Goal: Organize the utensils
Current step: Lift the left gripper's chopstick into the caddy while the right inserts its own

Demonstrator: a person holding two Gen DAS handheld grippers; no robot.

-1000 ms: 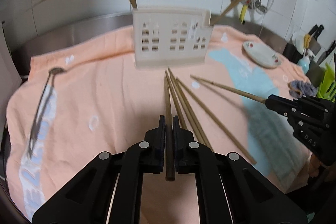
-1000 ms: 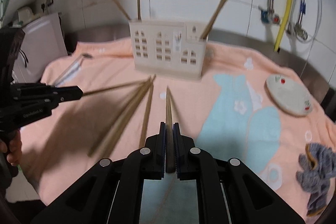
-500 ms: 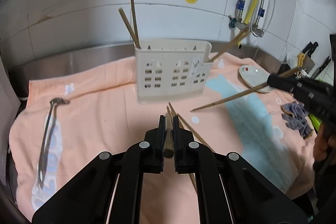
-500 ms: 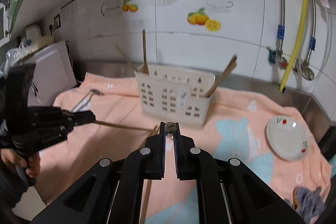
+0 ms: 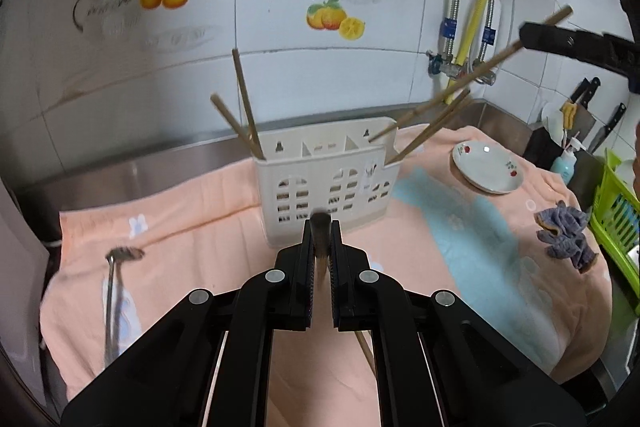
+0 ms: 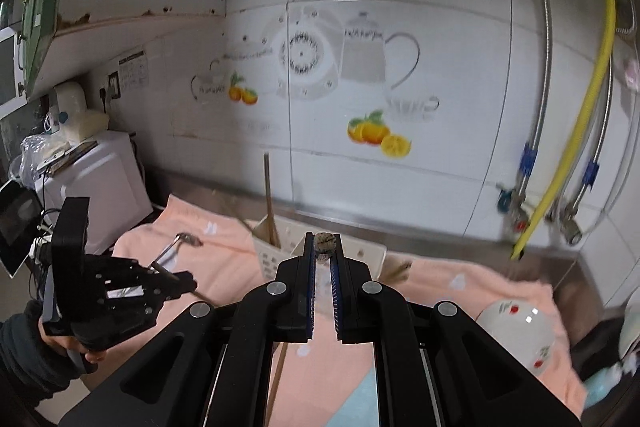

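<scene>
My left gripper [image 5: 320, 227] is shut on a brown chopstick [image 5: 320, 219], seen end-on in front of the cream utensil holder [image 5: 328, 187]. Two chopsticks [image 5: 245, 115] stand in the holder's left end and more lean out of its right end. My right gripper [image 6: 324, 241] is shut on another chopstick [image 6: 325, 243], high above the holder [image 6: 269, 254]. From the left wrist view the right gripper [image 5: 532, 37] is at the upper right, its chopstick [image 5: 476, 77] slanting down toward the holder's right end. The left gripper [image 6: 187, 281] shows low at the left.
A peach towel [image 5: 200, 227] covers the counter. A metal spoon [image 5: 114, 299] lies at its left and a loose chopstick [image 5: 365, 351] near me. At the right are a white plate [image 5: 486, 167], a grey rag [image 5: 564, 239], a green basket [image 5: 616, 211] and knives [image 5: 586, 95].
Both grippers have lifted their chopsticks up off the towel, the right one much higher. The chopsticks now point toward the cameras end-on, and both views have tilted up to the tiled wall.
</scene>
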